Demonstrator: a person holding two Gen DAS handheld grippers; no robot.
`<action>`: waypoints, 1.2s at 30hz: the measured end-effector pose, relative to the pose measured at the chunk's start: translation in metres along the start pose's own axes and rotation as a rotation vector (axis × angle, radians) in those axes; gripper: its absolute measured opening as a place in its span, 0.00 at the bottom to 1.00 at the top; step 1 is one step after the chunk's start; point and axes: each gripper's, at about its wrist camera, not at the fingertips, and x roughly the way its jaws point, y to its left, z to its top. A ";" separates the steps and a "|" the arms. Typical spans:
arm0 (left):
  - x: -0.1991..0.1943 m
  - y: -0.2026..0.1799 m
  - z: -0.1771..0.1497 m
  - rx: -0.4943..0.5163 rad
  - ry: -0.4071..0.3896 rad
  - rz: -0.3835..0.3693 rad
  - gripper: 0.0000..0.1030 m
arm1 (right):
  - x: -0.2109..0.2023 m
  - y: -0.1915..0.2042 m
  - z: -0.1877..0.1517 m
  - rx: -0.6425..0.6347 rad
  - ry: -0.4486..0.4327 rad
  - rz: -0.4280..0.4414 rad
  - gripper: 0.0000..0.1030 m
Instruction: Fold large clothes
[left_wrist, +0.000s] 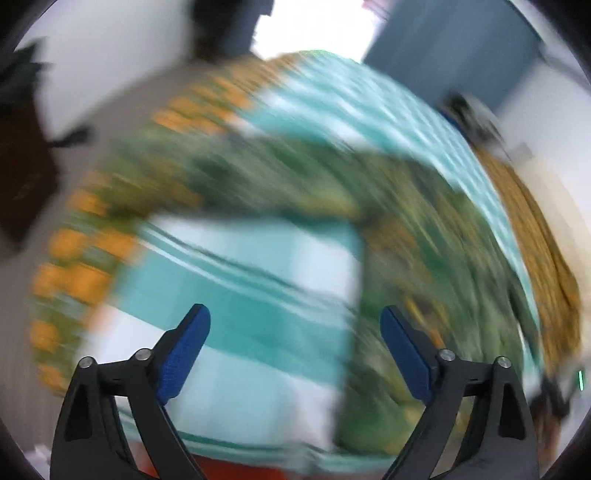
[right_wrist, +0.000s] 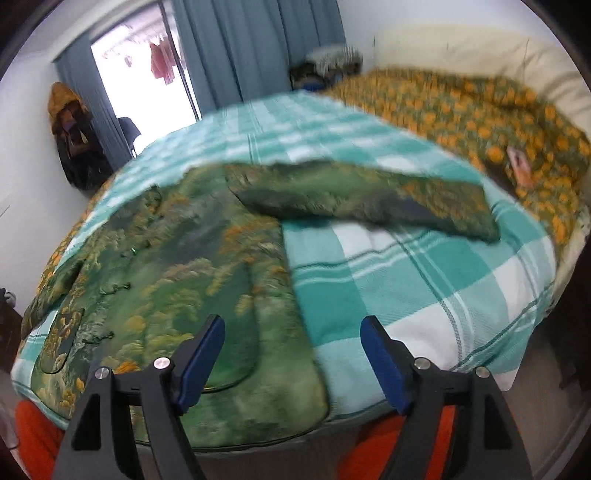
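the green jacket (right_wrist: 177, 280) lies spread flat on the checked bedspread (right_wrist: 424, 295), body toward the near edge of the bed, one sleeve (right_wrist: 362, 199) stretched out across the cover to the right. the right gripper (right_wrist: 291, 354) hovers above the jacket's near hem, jaws apart and empty. the left gripper (left_wrist: 295, 347) is likewise spread wide with nothing between the pads; its view is heavily blurred. the fabric looks thick, soft and plush, likely moderately heavy and prone to sagging. recommended hold: pinch the sleeve cuff or a hem corner, taking the full thickness.
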 end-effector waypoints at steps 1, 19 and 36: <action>0.016 -0.015 -0.006 0.031 0.047 -0.007 0.91 | 0.009 -0.003 0.003 -0.003 0.041 0.018 0.75; 0.072 -0.087 -0.061 0.202 0.187 -0.088 0.17 | 0.065 0.037 -0.013 -0.165 0.250 0.134 0.24; -0.013 -0.114 -0.019 0.224 -0.199 -0.013 0.97 | 0.004 0.054 -0.011 -0.192 -0.038 -0.090 0.65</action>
